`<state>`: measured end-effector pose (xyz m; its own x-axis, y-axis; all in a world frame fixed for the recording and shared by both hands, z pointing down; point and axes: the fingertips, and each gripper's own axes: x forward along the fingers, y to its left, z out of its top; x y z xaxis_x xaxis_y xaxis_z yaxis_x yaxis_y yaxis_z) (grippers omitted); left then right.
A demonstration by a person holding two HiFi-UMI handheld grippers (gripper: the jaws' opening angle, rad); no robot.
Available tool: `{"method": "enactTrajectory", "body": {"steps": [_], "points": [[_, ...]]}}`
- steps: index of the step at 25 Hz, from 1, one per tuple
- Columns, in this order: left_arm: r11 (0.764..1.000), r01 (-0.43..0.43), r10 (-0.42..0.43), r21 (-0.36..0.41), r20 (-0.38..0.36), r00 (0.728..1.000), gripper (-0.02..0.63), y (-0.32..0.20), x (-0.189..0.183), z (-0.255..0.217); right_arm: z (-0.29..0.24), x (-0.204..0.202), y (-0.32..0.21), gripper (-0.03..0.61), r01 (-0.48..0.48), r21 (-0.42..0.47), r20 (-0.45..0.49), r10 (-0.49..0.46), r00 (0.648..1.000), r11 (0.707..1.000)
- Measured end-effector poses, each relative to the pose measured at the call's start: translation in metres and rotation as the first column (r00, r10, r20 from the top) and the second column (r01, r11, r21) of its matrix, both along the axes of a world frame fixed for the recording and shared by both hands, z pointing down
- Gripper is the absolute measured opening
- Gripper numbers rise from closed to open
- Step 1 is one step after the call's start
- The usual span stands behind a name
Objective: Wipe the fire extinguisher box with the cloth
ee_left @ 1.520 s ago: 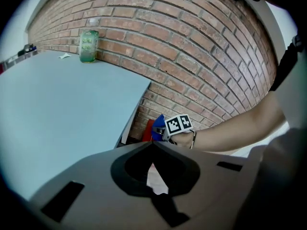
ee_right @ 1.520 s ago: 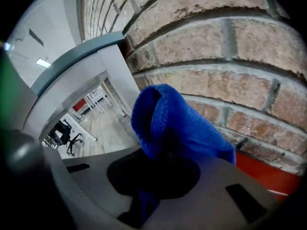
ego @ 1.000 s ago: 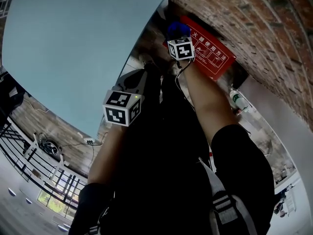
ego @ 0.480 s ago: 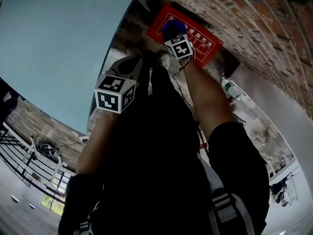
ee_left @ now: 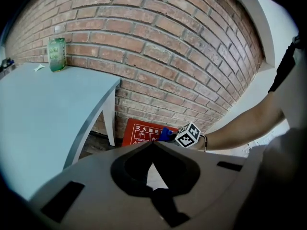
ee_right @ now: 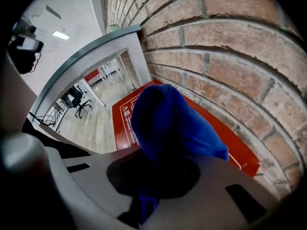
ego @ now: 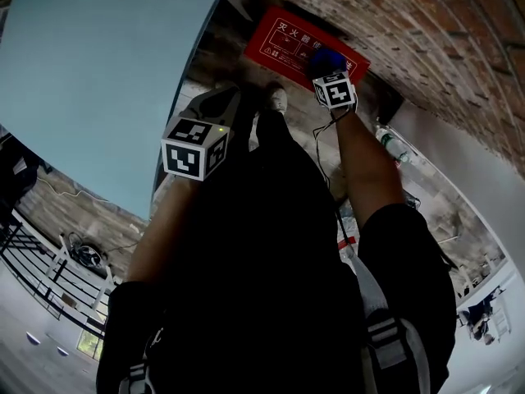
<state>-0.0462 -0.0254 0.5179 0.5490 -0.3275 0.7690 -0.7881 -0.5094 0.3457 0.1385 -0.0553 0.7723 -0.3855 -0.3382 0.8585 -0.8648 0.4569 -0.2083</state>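
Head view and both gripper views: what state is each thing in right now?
Left tool: shut, nothing between its jaws.
Right tool: shut on the cloth.
Cloth: bunched, over the box's red face.
Fire extinguisher box: set against the brick wall.
Bottle: upright on the table, capped.

Cloth (ee_right: 168, 123): blue textile with a soft, napped, matt pile.
Fire extinguisher box (ee_right: 123, 128), at 9 o'clock of the cloth: red, smooth, slight sheen, white print.
Brick wall (ee_left: 158, 56), 12 o'clock in the left gripper view: rough, matt, with recessed mortar joints.
Table (ee_left: 43, 109), 9 o'clock: pale blue, smooth, matt.
Bottle (ee_left: 57, 54), 10 o'clock: clear plastic.
Left gripper (ee_left: 152, 147) and right gripper (ee_right: 153, 152): grey matt plastic shells.
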Motion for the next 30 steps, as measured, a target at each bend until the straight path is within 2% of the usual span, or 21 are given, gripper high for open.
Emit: {"method": "enactTrajectory", "body": {"steps": [5, 10, 14, 18, 20, 22, 27, 30], "points": [[0.999, -0.044, 0.044, 0.011, 0.012, 0.999, -0.006, 0.003, 0.008, -0.007, -0.006, 0.054, 0.022, 0.043, -0.108, -0.029, -0.03, 0.107, 0.994, 0.994], [0.998, -0.06, 0.059, 0.027, 0.027, 0.998, -0.006, 0.004, 0.015, -0.012, -0.006, 0.089, 0.029, 0.043, -0.259, -0.057, 0.006, 0.259, 0.966, 0.964], [0.996, -0.088, 0.087, 0.026, 0.05, 0.995, -0.006, 0.011, 0.018, -0.008, -0.003, 0.11, 0.039, 0.043, -0.381, -0.062, 0.024, 0.383, 0.923, 0.923], [0.995, -0.1, 0.099, 0.024, 0.044, 0.994, -0.006, 0.011, 0.022, -0.008, -0.004, 0.115, 0.046, 0.043, -0.51, -0.049, 0.046, 0.512, 0.857, 0.859], [0.992, -0.123, 0.122, 0.015, 0.046, 0.991, -0.006, 0.012, 0.023, -0.007, -0.005, 0.112, 0.05, 0.042, -0.531, -0.029, 0.024, 0.532, 0.847, 0.847], [0.988, -0.151, 0.151, 0.01, 0.047, 0.987, -0.006, 0.01, 0.023, -0.008, -0.006, 0.107, 0.056, 0.043, -0.514, -0.012, -0.012, 0.513, 0.858, 0.858], [0.984, -0.173, 0.17, 0.043, 0.052, 0.984, -0.006, -0.012, 0.012, -0.019, -0.002, 0.08, 0.064, 0.043, -0.394, -0.016, -0.127, 0.389, 0.913, 0.919], [0.987, -0.155, 0.152, 0.051, 0.051, 0.987, -0.006, -0.024, -0.001, -0.025, -0.004, 0.052, 0.058, 0.043, -0.343, -0.048, -0.102, 0.337, 0.936, 0.938]]}}
